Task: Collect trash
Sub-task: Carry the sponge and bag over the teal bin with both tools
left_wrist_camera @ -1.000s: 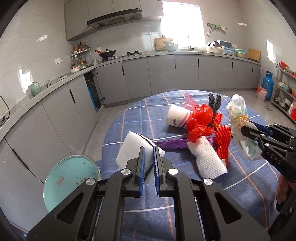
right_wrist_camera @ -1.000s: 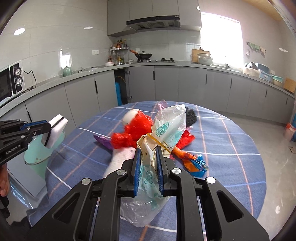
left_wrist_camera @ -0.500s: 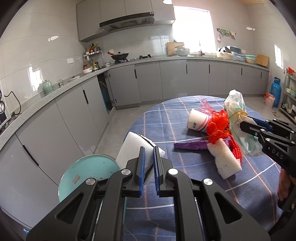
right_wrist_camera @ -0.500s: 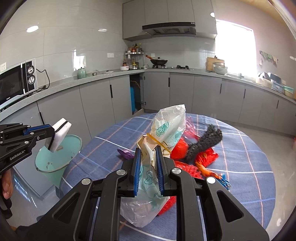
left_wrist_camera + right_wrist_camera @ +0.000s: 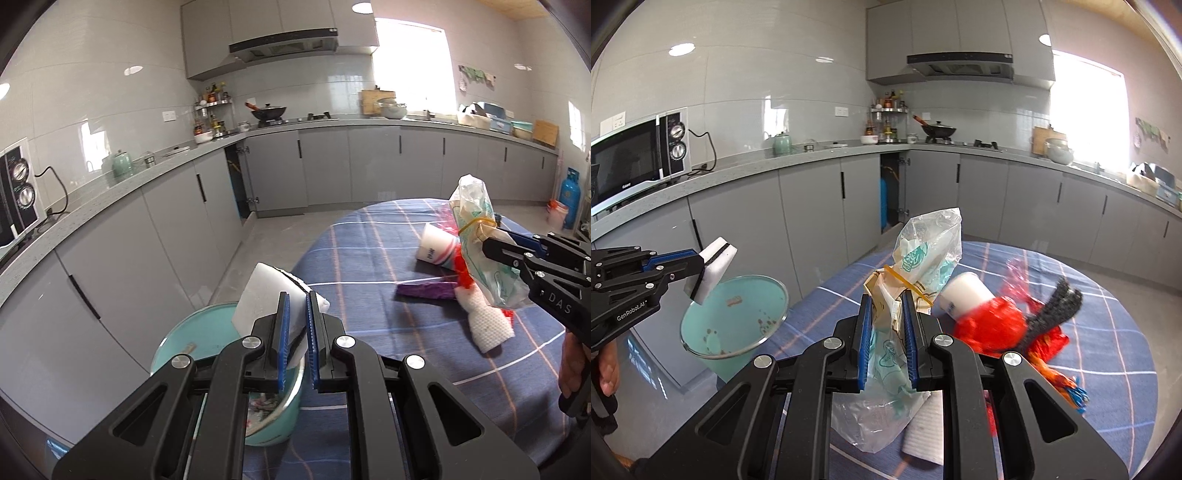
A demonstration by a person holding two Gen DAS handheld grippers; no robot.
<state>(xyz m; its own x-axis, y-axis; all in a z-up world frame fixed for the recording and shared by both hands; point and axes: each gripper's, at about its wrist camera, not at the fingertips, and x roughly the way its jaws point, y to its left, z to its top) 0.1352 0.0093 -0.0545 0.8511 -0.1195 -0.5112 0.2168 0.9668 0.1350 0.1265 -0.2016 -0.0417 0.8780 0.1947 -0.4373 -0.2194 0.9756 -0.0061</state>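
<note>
My left gripper [image 5: 295, 306] is shut on a white sponge with a black layer [image 5: 266, 295] and holds it above the teal trash bin [image 5: 199, 336]; the sponge also shows in the right wrist view [image 5: 713, 269], over the bin's rim [image 5: 738, 317]. My right gripper [image 5: 888, 314] is shut on a clear plastic bag tied with a yellow rubber band [image 5: 923, 258], held above the table; the bag shows in the left wrist view [image 5: 480, 236]. More trash lies on the blue checked tablecloth [image 5: 369, 258]: a paper cup [image 5: 436, 249], red netting [image 5: 990, 325], a purple wrapper [image 5: 424, 291], white foam mesh [image 5: 487, 325].
The bin stands on the floor by the table's left edge, beside grey kitchen cabinets [image 5: 166, 236]. A microwave [image 5: 635, 158] sits on the counter. A dark scrubber [image 5: 1056, 306] and an orange wrapper [image 5: 1049, 343] lie among the trash. A blue gas cylinder [image 5: 569, 195] stands far right.
Both grippers have swung left toward the bin. The sponge is now over the bin's opening, and the bag has come nearer the table's left edge.
</note>
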